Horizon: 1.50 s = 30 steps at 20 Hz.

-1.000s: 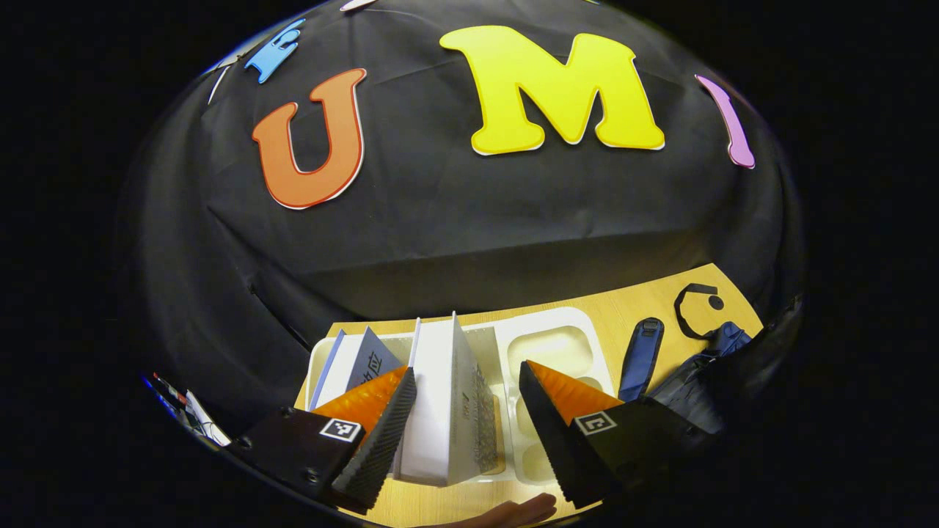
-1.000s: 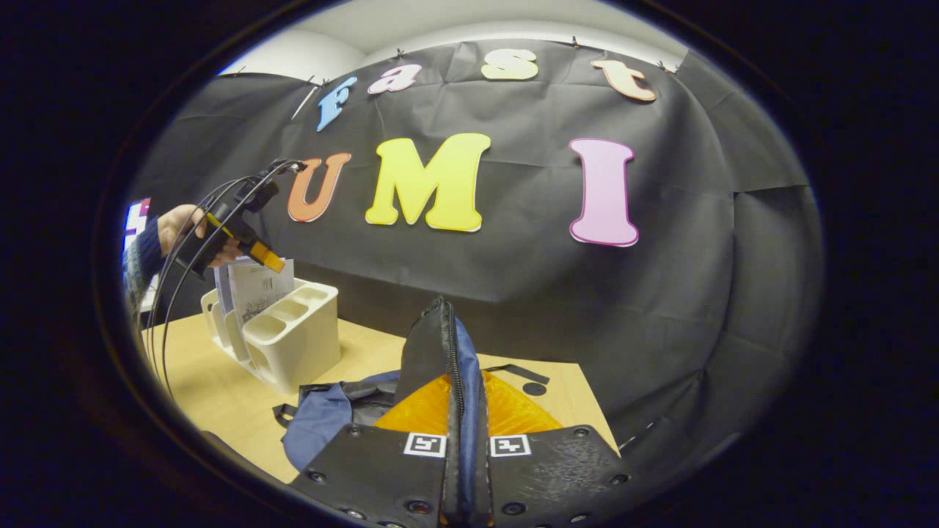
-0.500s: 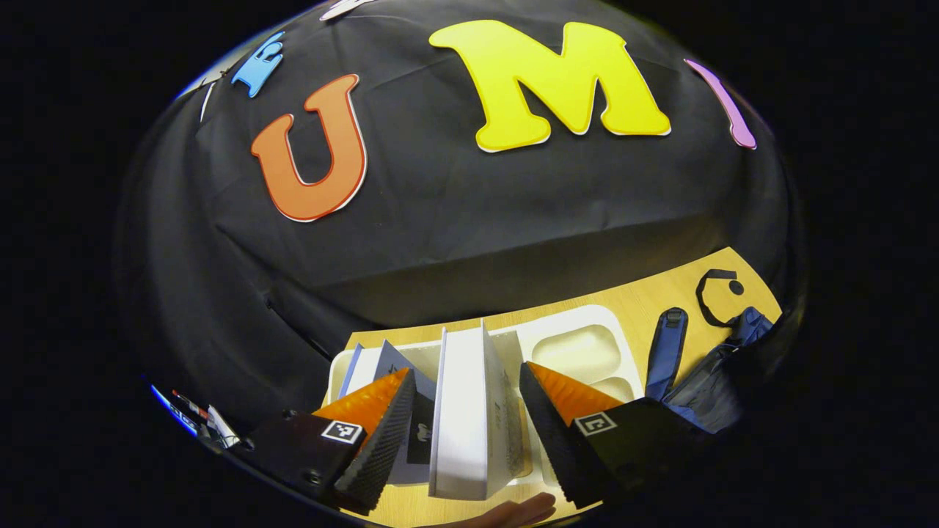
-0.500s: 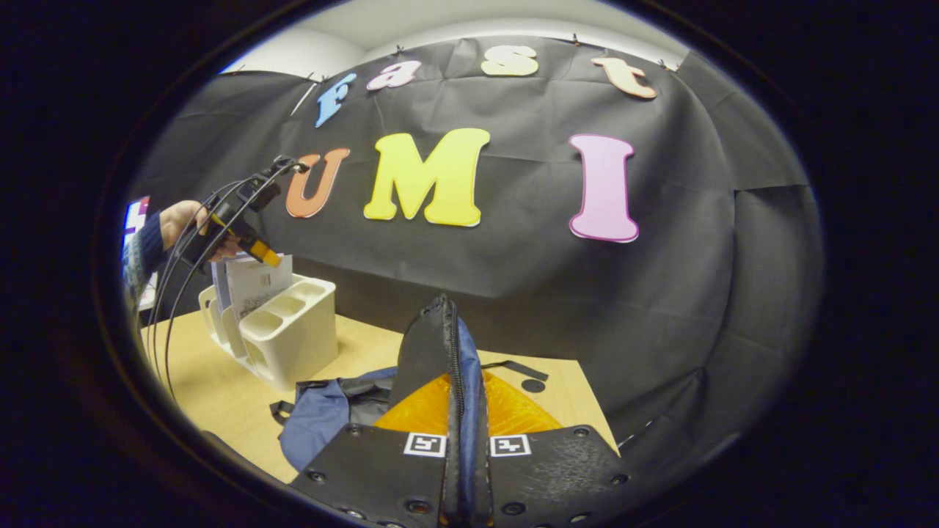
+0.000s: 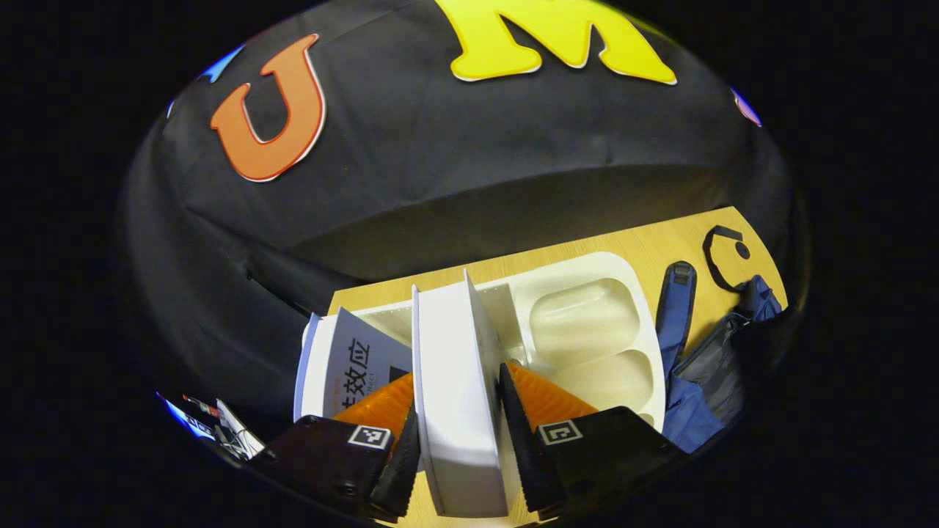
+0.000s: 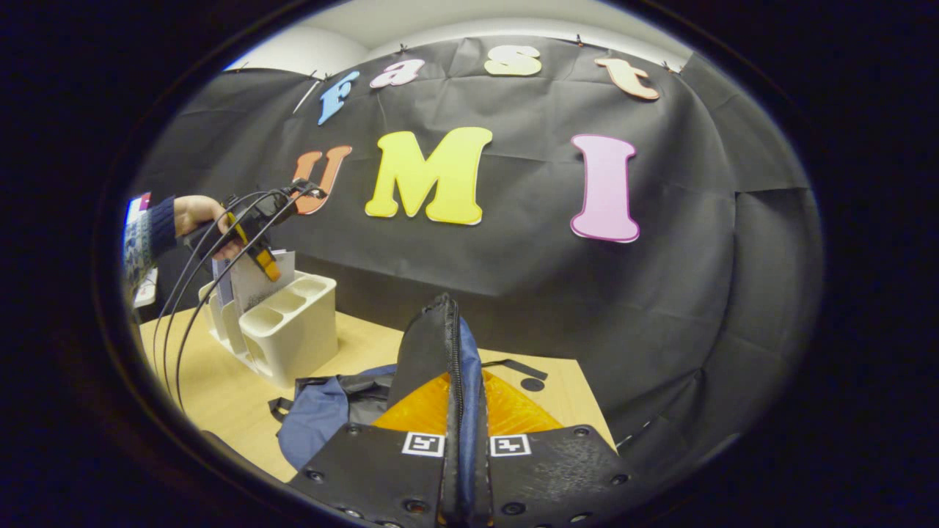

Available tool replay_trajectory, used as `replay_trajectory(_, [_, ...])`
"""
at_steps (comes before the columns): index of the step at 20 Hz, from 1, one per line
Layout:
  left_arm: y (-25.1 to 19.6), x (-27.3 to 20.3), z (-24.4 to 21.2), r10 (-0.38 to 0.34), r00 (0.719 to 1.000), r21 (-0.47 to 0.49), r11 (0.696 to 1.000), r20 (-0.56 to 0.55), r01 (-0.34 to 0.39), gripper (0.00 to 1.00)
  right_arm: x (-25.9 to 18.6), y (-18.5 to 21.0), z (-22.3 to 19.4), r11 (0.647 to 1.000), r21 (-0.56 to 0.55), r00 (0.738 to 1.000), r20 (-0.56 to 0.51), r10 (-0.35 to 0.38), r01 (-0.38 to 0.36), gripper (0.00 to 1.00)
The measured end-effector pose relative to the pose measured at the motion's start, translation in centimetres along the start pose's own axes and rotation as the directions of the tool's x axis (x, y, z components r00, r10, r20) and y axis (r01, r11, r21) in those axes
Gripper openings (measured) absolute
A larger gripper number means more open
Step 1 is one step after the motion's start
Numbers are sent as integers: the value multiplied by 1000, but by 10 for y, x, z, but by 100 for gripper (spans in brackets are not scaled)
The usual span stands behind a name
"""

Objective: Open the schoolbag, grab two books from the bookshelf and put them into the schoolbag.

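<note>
In the left gripper view, the left tongs [image 5: 456, 429] squeeze a white book [image 5: 455, 396] standing in the white bookshelf [image 5: 587, 323] on the bench [image 5: 653, 242]. A second book [image 5: 345, 363] stands beside it.

In the right gripper view, the right tongs [image 6: 461, 433] pinch the blue schoolbag [image 6: 323, 422] edge, holding it up.

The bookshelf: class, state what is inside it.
Inside the bookshelf stand two books: a white book between the left gripper fingers, and a grey book beside it. The other compartments look empty; the books' lower parts are hidden.
</note>
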State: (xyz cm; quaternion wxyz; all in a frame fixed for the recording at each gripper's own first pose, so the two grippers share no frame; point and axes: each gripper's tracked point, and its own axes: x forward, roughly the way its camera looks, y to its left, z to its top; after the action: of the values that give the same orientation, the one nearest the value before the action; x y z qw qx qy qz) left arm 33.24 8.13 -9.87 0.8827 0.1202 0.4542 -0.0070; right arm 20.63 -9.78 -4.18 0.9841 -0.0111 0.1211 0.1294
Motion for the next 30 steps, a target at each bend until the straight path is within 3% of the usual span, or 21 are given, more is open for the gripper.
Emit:
replay_trajectory(1, [-3,0,-1,-6,1000,8,1000,-12,6,53,1,1,-1,1000,-1,1000,-4,0,0,8])
replay_trajectory(5, [-9,-3,-6,-6,999,17,1000,-49,7,51,3,1,-3,1000,-5,1000,-14,7,-7,8])
replay_trajectory(6, [-10,-4,-10,-7,998,7,1000,-55,7,46,3,2,-4,1000,-2,1000,-16,8,-8,8])
replay_trajectory(12, [-13,-34,-31,-52,997,-100,994,-64,45,46,6,2,-9,1000,-11,1000,-30,5,-6,8])
replay_trajectory(17, [-13,-78,-50,-84,996,-195,978,-15,79,44,4,2,-8,1000,1,1000,-28,1,-1,8])
replay_trajectory(22, [-13,-128,-84,-71,997,-215,974,33,77,44,4,2,-12,1000,12,999,-40,-9,10,8])
replay_trajectory(30, [-27,-179,-147,-144,984,-261,951,109,168,43,8,9,-22,999,41,997,-76,-14,18,8])
